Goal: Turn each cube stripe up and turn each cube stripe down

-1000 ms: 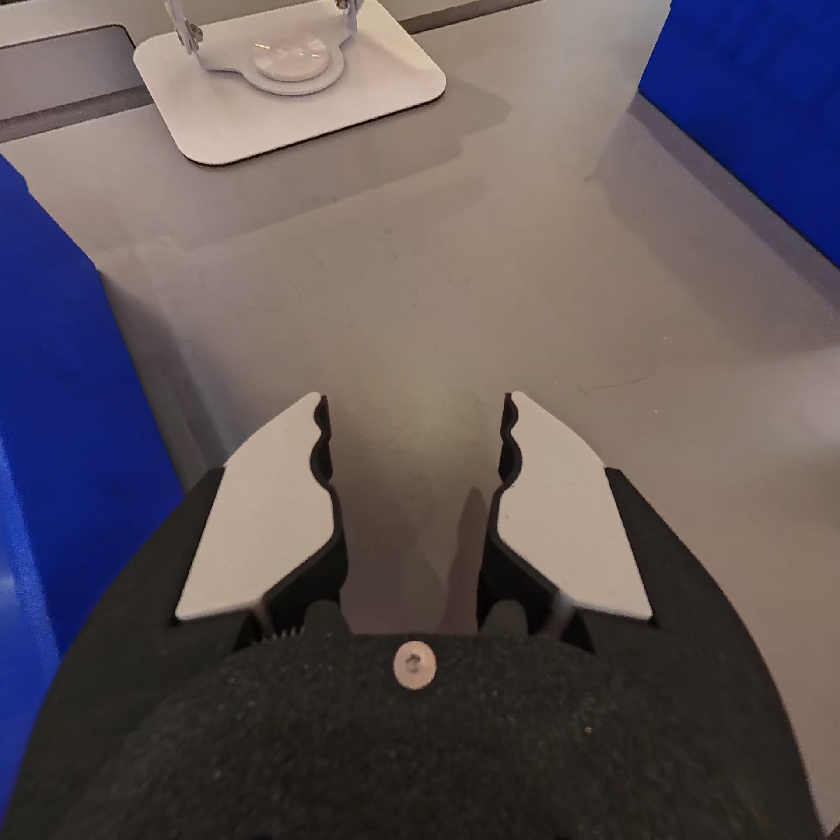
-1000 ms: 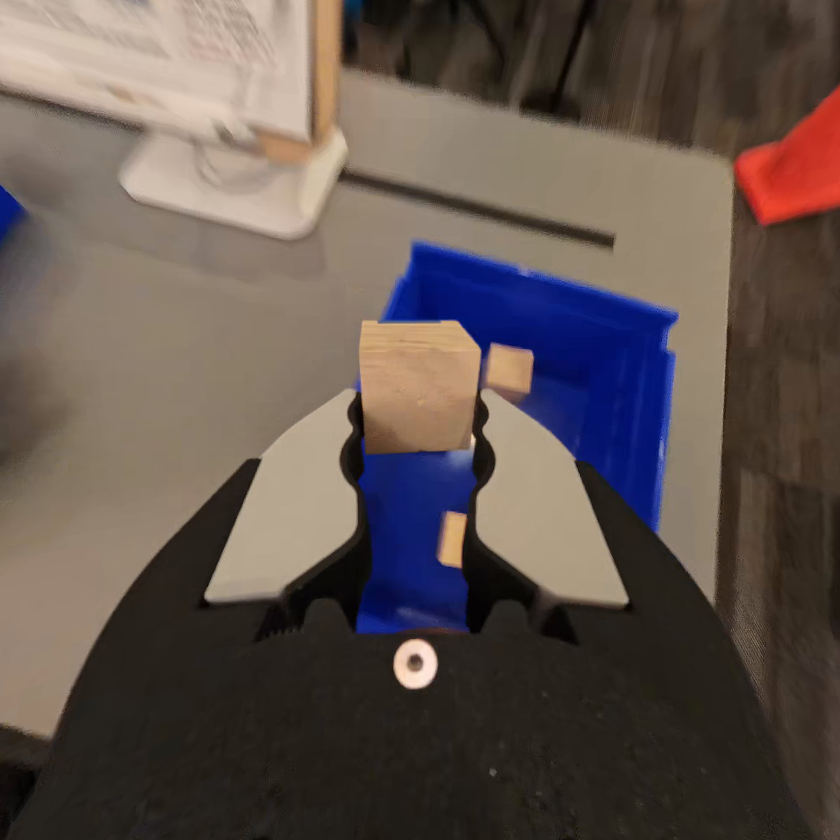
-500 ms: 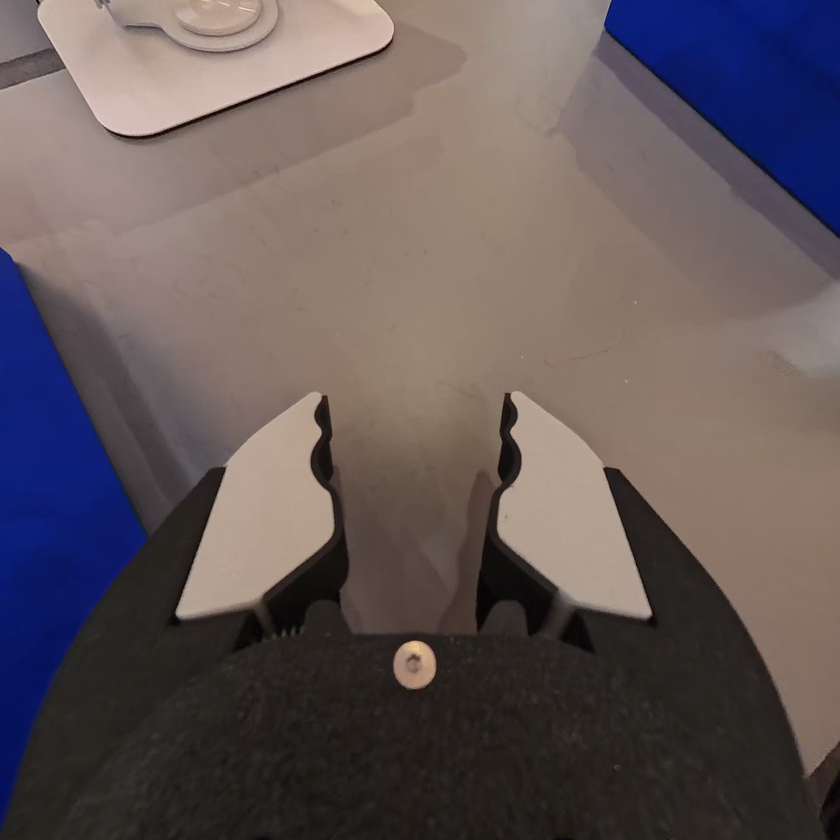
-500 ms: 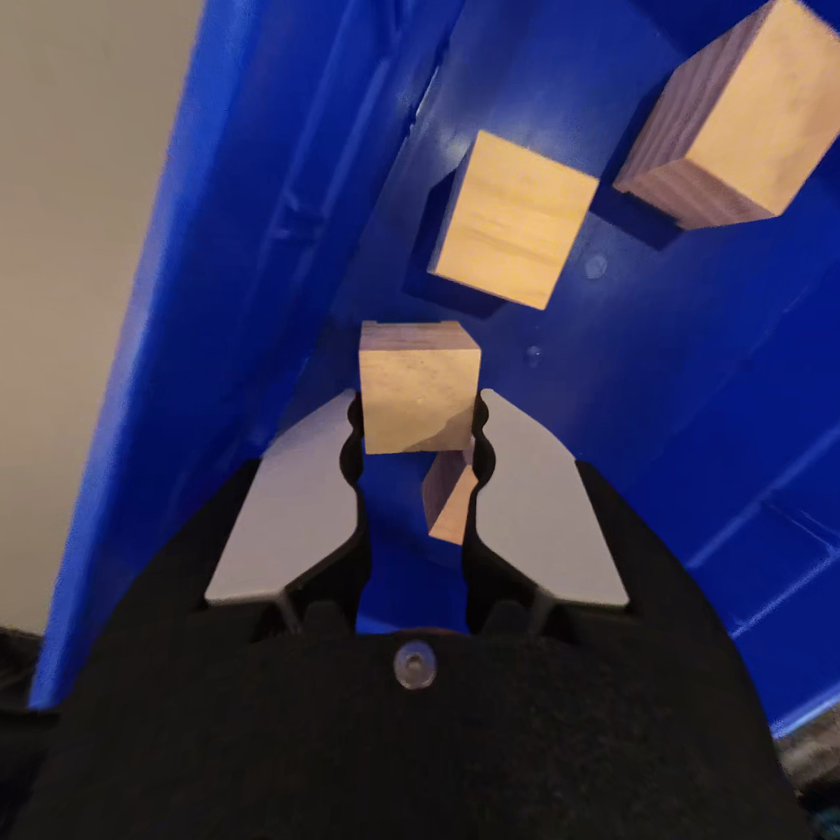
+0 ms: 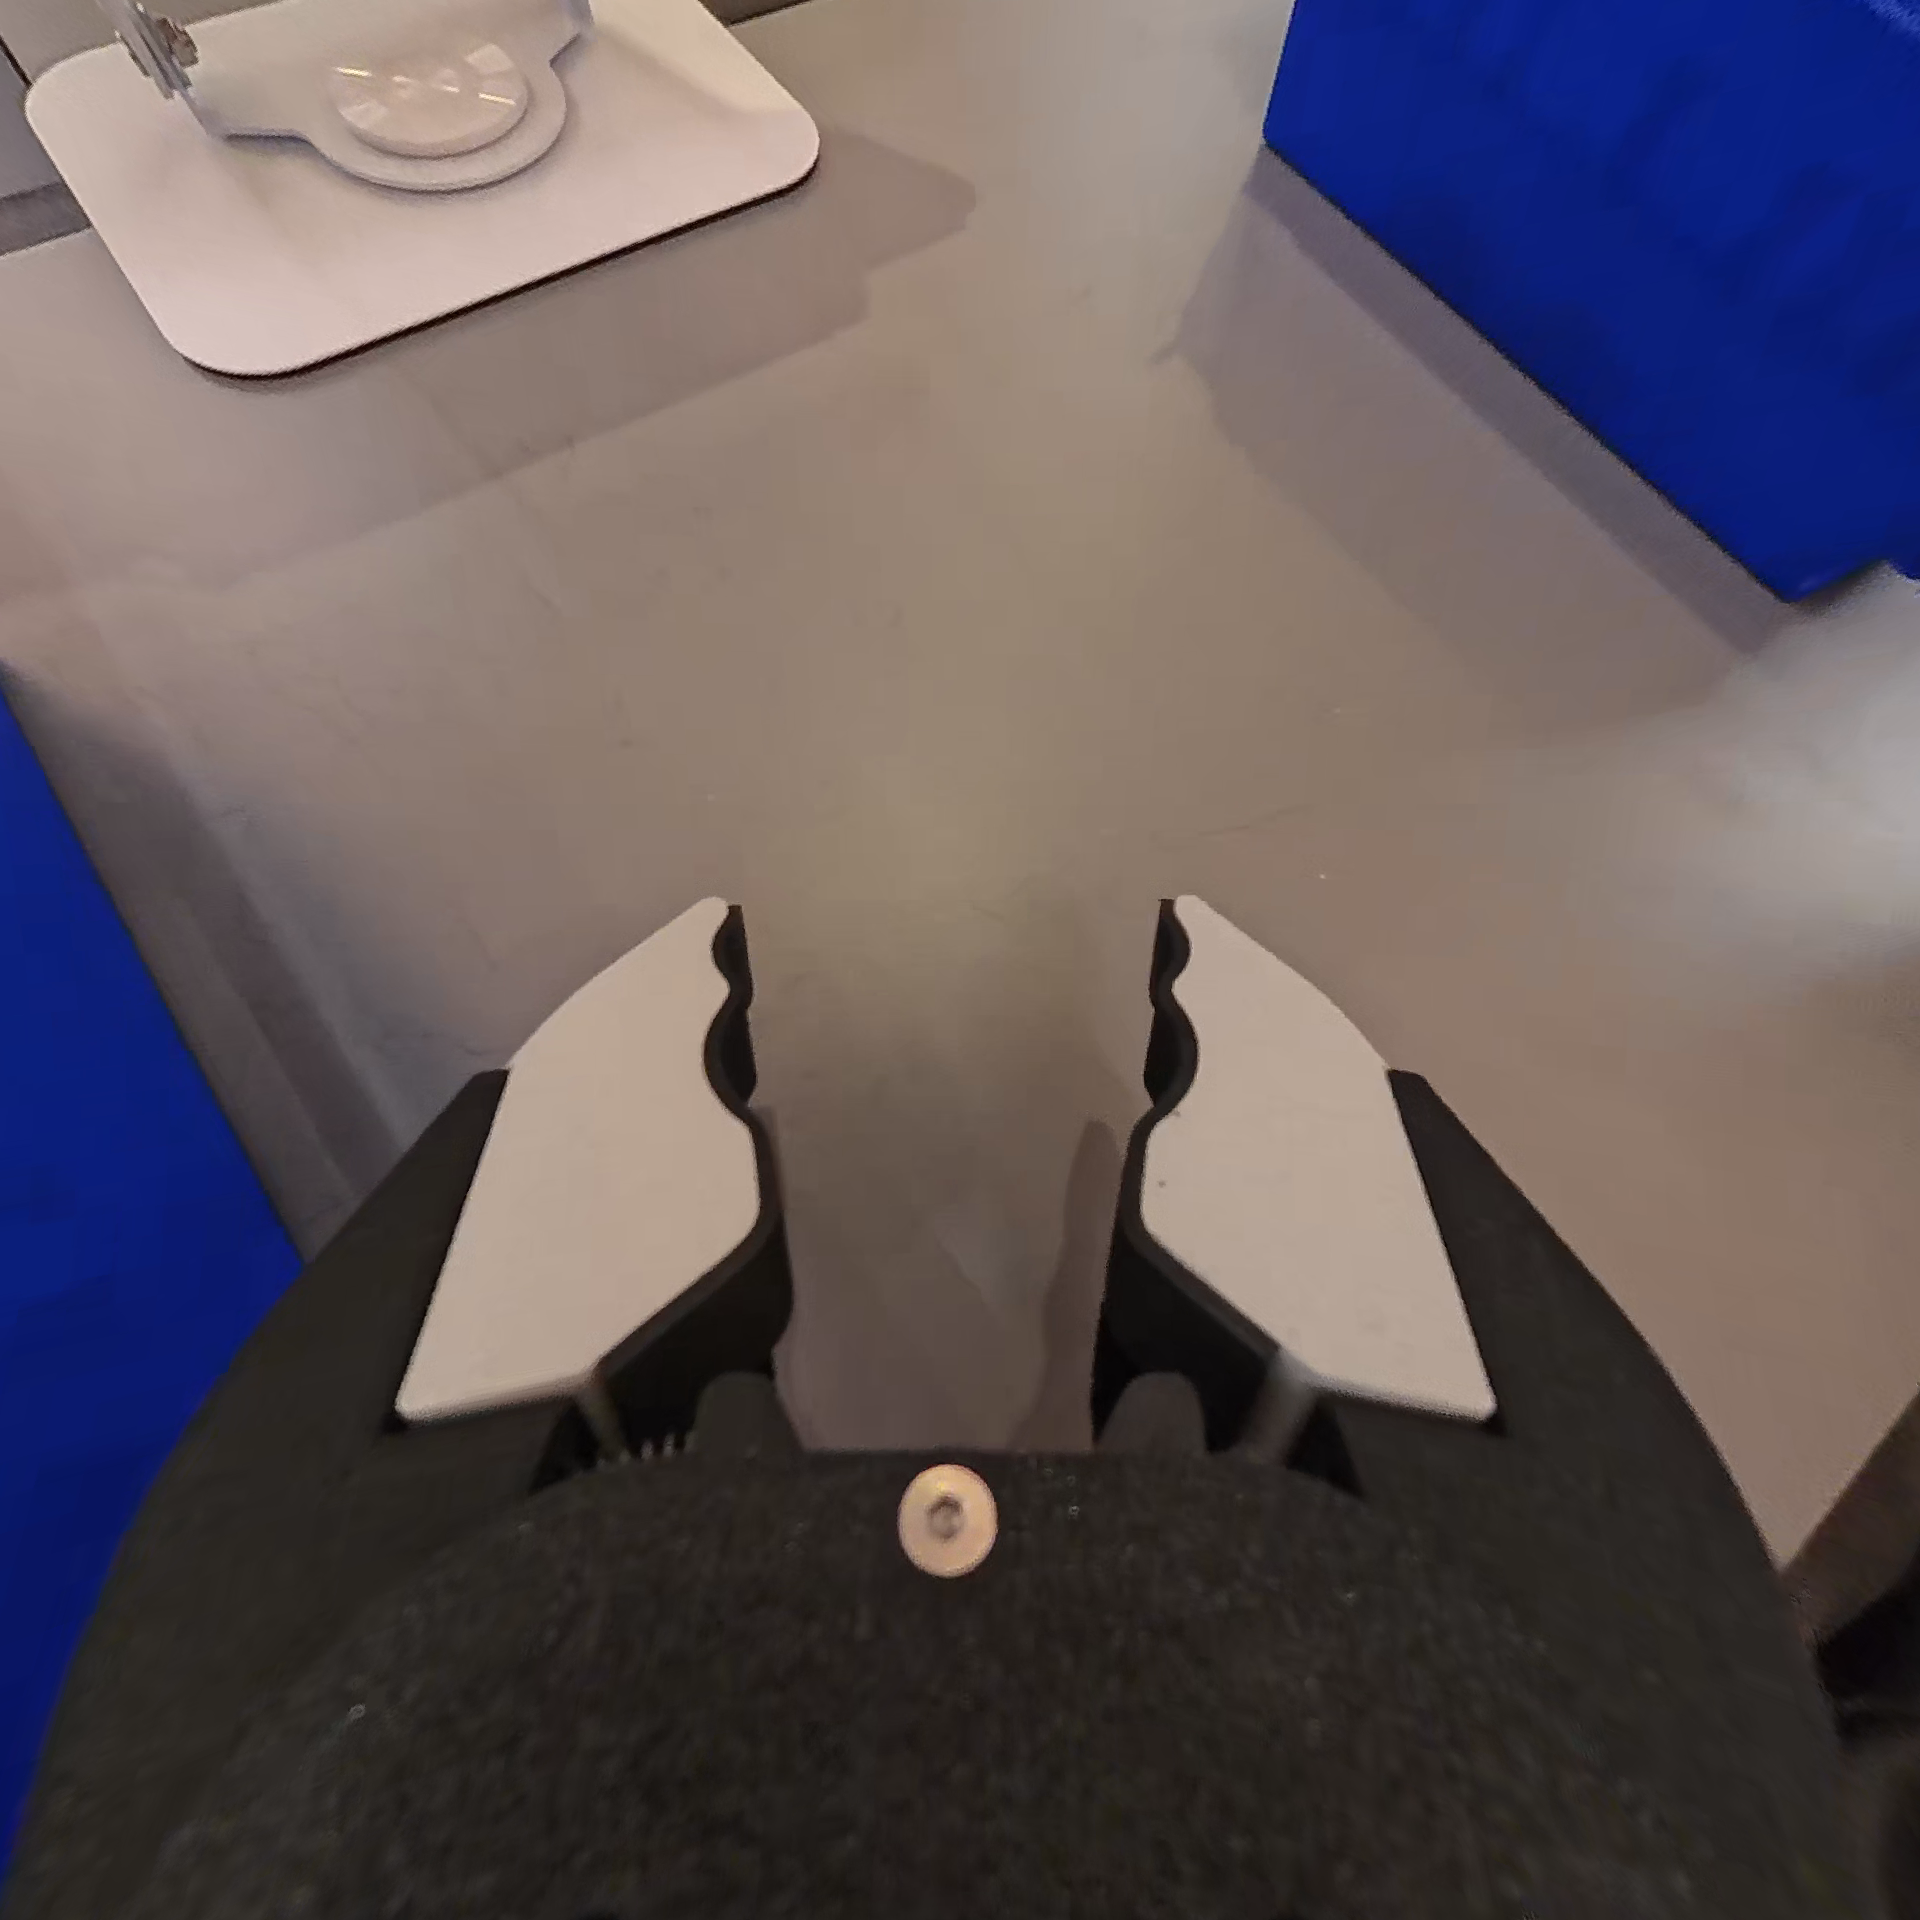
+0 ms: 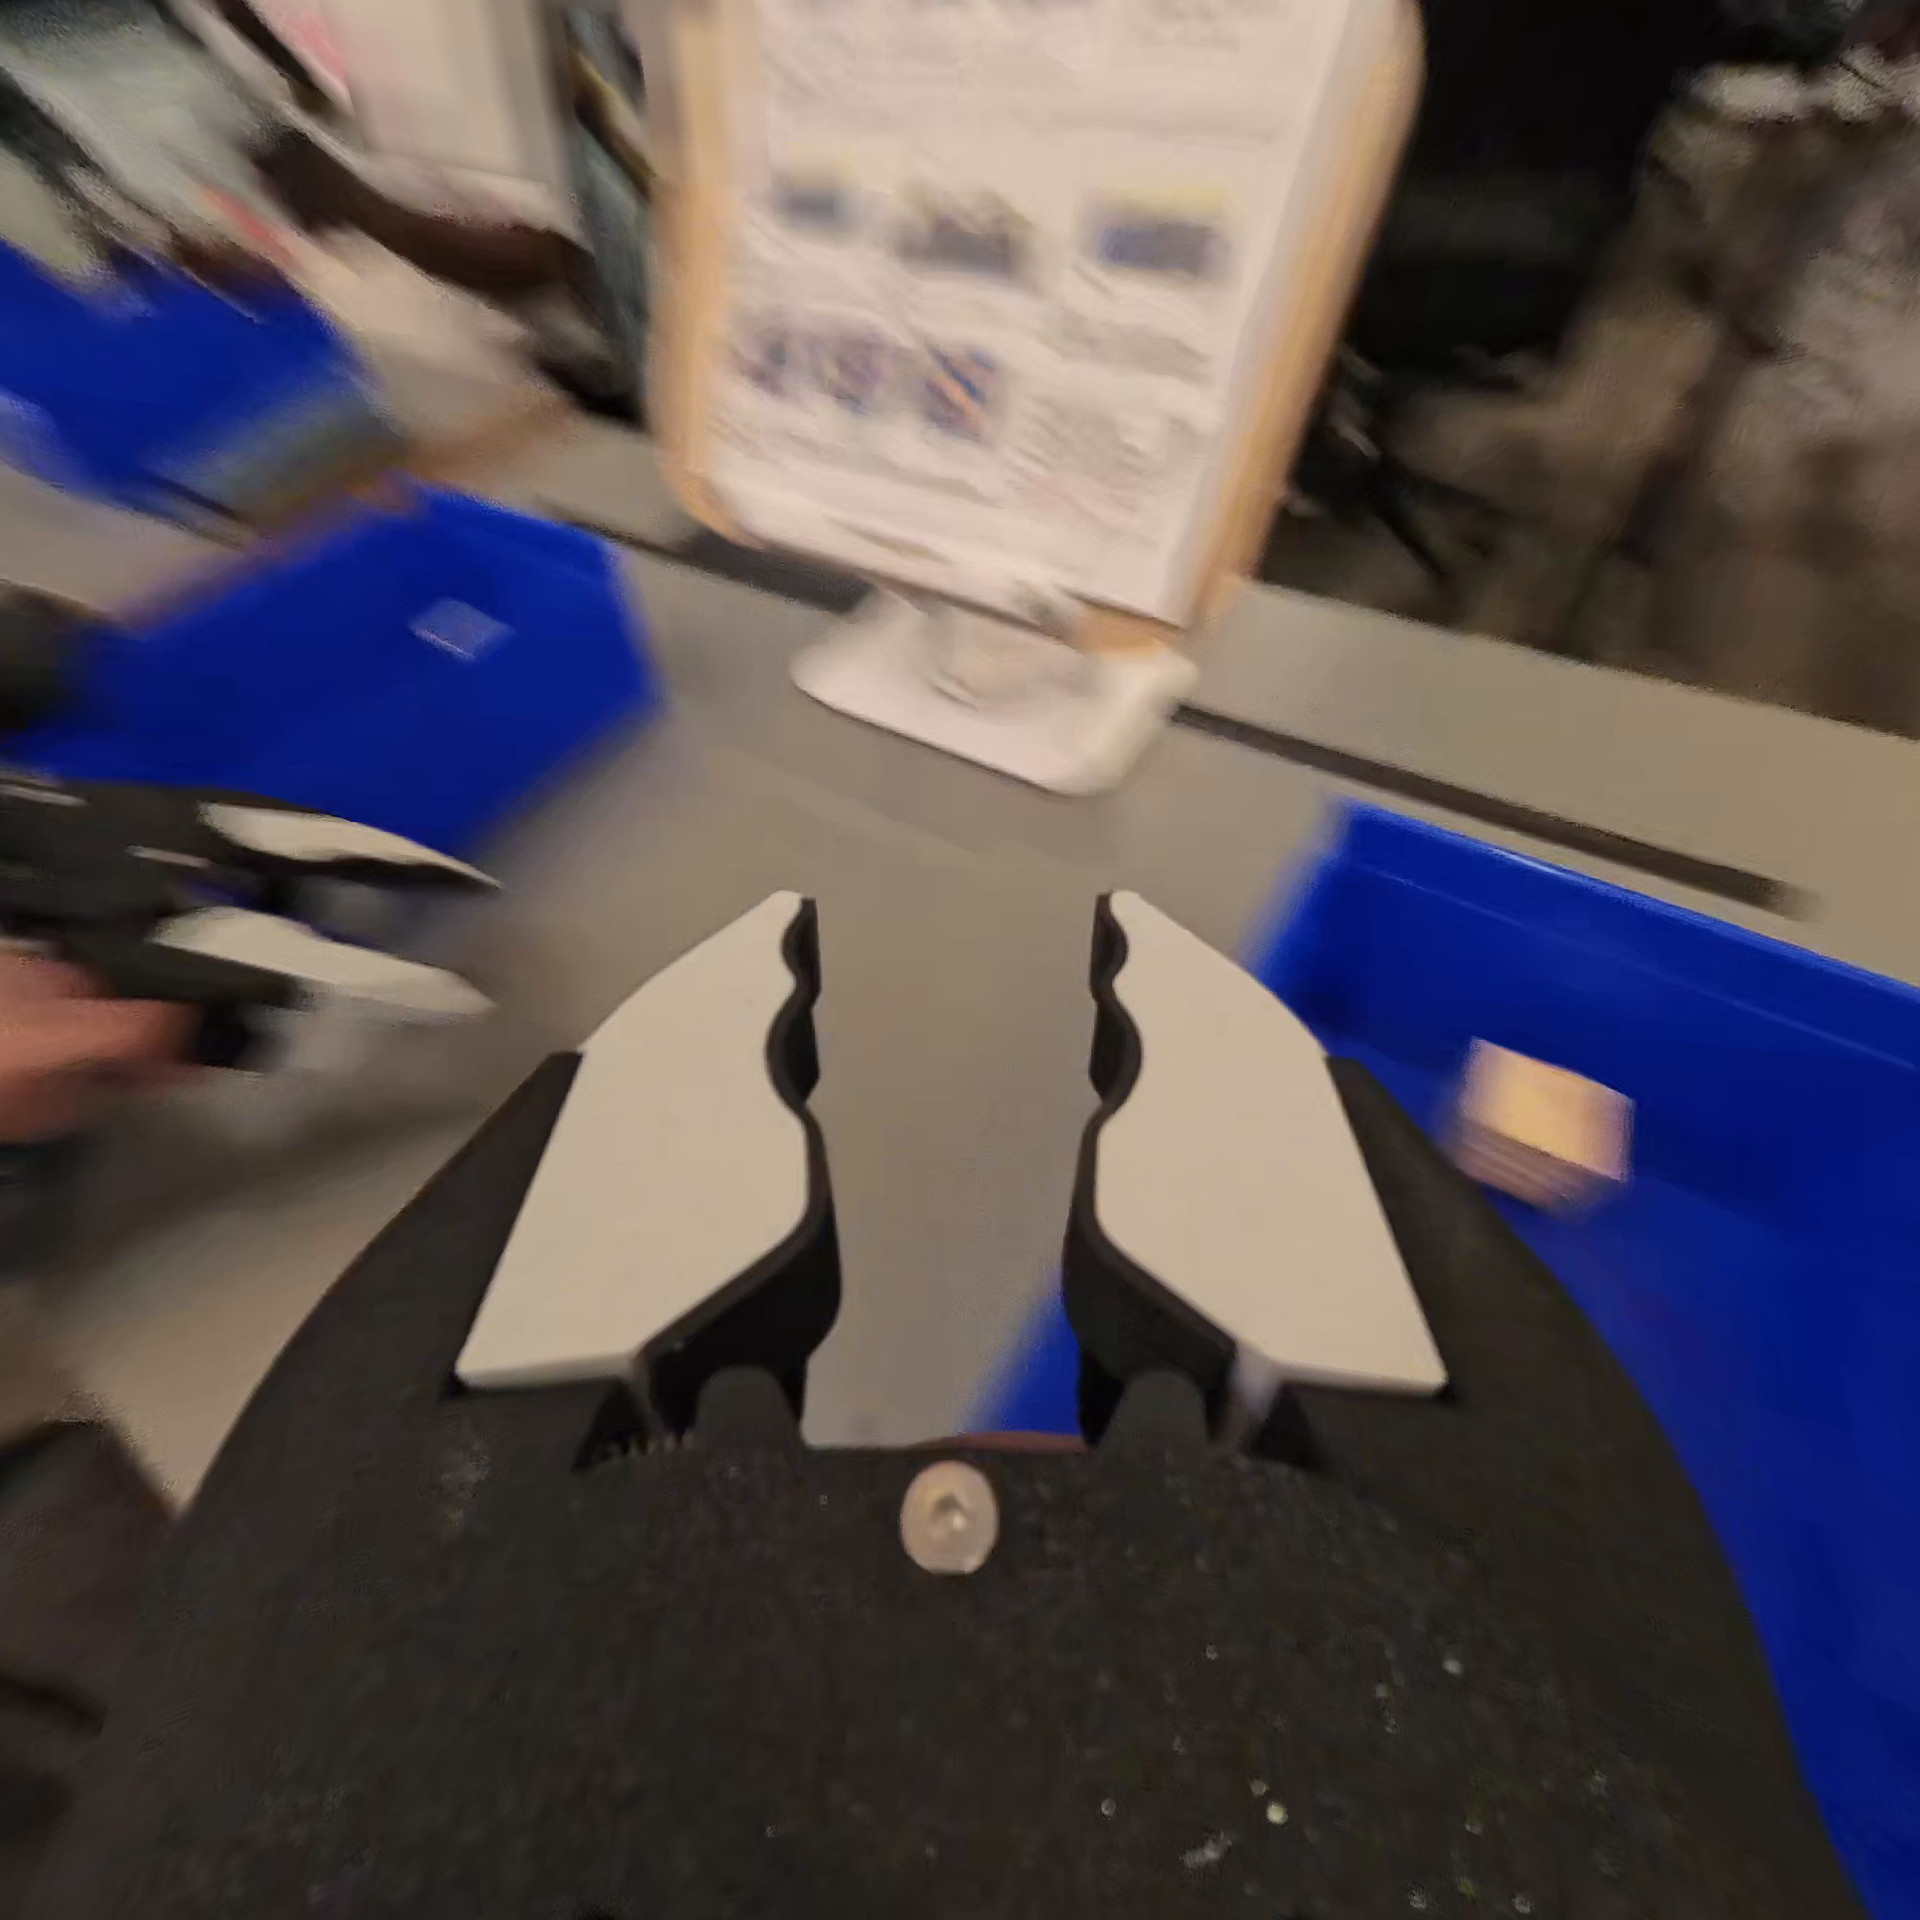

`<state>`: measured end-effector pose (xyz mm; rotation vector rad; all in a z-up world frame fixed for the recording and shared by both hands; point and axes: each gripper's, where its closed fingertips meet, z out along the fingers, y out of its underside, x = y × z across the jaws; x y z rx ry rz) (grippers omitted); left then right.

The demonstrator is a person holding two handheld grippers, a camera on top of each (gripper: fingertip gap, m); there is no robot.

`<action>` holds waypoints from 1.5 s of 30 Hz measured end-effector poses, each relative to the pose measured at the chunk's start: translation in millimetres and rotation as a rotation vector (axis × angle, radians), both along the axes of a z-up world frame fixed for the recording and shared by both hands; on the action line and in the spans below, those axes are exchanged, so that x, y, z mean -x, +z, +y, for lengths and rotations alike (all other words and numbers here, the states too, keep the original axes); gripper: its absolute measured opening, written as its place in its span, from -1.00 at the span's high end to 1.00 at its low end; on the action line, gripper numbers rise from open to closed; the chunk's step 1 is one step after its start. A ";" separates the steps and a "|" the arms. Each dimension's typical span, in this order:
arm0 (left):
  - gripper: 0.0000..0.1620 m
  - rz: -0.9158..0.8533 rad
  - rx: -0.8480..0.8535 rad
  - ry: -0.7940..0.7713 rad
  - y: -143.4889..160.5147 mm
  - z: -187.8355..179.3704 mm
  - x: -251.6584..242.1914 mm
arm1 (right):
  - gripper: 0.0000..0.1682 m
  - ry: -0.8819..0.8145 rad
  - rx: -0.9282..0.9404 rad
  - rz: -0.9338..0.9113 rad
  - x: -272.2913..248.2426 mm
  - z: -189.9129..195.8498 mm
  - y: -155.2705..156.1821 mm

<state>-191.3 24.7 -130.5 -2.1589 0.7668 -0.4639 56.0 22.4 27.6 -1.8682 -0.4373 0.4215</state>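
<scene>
My right gripper point(image 6: 954, 914) is open and empty above the grey table point(image 6: 935, 862), beside the left wall of a blue bin point(image 6: 1558, 935). One wooden cube point(image 6: 1543, 1127) lies blurred inside that bin. My left gripper point(image 5: 951, 914) is open and empty over bare table point(image 5: 935, 623), between two blue bins; it also shows blurred at the left of the right wrist view point(image 6: 457, 940). No cube shows in the left wrist view.
A second blue bin point(image 6: 343, 665) stands at the left, also at the left edge of the left wrist view point(image 5: 94, 1091). A white stand base point(image 5: 416, 177) with a framed sheet point(image 6: 997, 291) is at the back. The right bin's wall point(image 5: 1621, 249) rises at upper right.
My right gripper has let go of the wooden cube in the right bin, lifted out and swung left over the table. My left gripper has shifted slightly and stays open.
</scene>
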 end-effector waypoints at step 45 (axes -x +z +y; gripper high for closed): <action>0.46 -0.061 0.468 0.398 33.3 172.5 217.4 | 0.35 0.376 0.295 0.454 146.5 -51.4 -127.5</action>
